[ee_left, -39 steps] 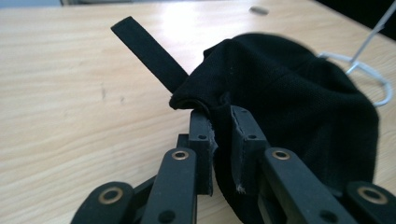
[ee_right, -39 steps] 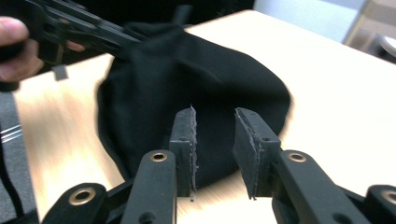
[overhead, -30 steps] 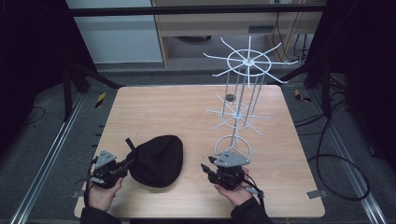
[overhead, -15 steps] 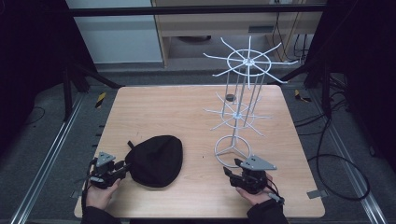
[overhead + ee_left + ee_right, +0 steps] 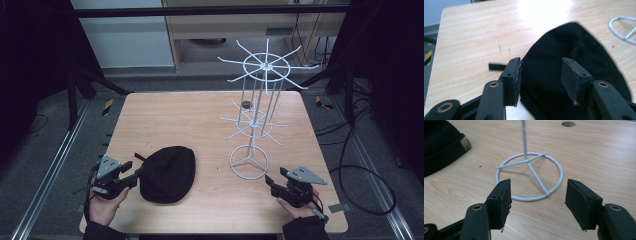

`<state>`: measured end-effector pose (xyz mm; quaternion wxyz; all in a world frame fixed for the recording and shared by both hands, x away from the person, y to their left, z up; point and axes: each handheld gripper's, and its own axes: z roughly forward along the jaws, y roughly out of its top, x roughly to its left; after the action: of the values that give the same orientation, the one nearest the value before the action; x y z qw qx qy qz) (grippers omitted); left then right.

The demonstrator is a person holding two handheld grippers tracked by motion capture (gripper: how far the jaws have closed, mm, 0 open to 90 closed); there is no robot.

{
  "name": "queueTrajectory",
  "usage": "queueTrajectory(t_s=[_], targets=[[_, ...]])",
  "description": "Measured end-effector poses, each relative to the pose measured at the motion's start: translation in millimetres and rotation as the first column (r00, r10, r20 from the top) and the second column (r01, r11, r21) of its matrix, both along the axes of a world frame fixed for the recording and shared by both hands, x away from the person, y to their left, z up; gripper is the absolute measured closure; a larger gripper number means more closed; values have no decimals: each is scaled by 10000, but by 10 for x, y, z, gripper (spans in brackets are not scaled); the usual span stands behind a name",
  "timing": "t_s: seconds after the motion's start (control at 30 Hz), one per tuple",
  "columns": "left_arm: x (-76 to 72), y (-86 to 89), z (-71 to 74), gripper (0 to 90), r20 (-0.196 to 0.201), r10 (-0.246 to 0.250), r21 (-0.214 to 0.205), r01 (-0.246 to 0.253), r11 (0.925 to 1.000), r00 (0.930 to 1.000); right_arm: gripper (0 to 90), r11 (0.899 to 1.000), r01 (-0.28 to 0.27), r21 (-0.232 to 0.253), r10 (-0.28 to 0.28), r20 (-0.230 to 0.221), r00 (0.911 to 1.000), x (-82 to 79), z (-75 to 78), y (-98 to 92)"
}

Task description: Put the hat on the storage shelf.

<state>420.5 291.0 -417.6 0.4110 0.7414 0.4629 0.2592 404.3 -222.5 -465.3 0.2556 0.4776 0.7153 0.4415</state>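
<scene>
A white wire rack is stood on the wooden counter, taken as landmark. A black cap is laid flat left of the rack's ring base, near it but apart. The left tool is held at the cap's far-left edge, jaws spread with cap fabric seen between them. The right tool is held just right of the base, jaws apart, gripping nothing.
</scene>
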Motion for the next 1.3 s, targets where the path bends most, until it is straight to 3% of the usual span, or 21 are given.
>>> queueTrajectory(t_s=[0.2, 0.4, 0.57, 0.73, 0.83, 0.97, 1.0, 1.07, 1.2, 1.3], targets=[[86, -159, 164, 475, -54, -582, 310, 583, 9978, 9983, 350, 9991, 396, -126, -399, -236, 9989, 1, -46, -179], [236, -350, 195, 461, -408, -1047, 757, 1076, 9913, 9937, 350, 9984, 447, -343, -463, -490, 9977, 44, -95, -243], [336, -476, 110, 453, -878, -1260, 1225, 1363, 9831, 9881, 358, 9981, 411, -452, -437, -592, 9973, 64, -109, -251], [402, -539, -8, 441, -1208, -1425, 1336, 1583, 9783, 9824, 365, 9973, 428, -589, -463, -590, 9972, 73, -118, -267], [425, -577, -85, 450, -1541, -1519, 1608, 1765, 9711, 9763, 366, 9972, 403, -633, -445, -661, 9968, 76, -119, -267], [448, -619, -176, 506, -1976, -1361, 2146, 1783, 9603, 9708, 368, 9966, 373, -740, -424, -689, 9967, 89, -134, -270], [455, -619, -192, 573, -2075, -1319, 2125, 1762, 9611, 9693, 369, 9965, 361, -759, -414, -700, 9967, 92, -137, -271], [467, -609, -206, 604, -2307, -1267, 1954, 1735, 9653, 9647, 372, 9967, 333, -744, -390, -761, 9963, 93, -140, -268], [478, -594, -206, 750, -2578, -1268, 1677, 1736, 9704, 9578, 376, 9963, 319, -798, -382, -790, 9961, 97, -149, -266], [447, -579, -164, 840, -2229, -1299, 1550, 1667, 9737, 9661, 379, 9961, 310, -825, -379, -837, 9958, 101, -157, -266]])
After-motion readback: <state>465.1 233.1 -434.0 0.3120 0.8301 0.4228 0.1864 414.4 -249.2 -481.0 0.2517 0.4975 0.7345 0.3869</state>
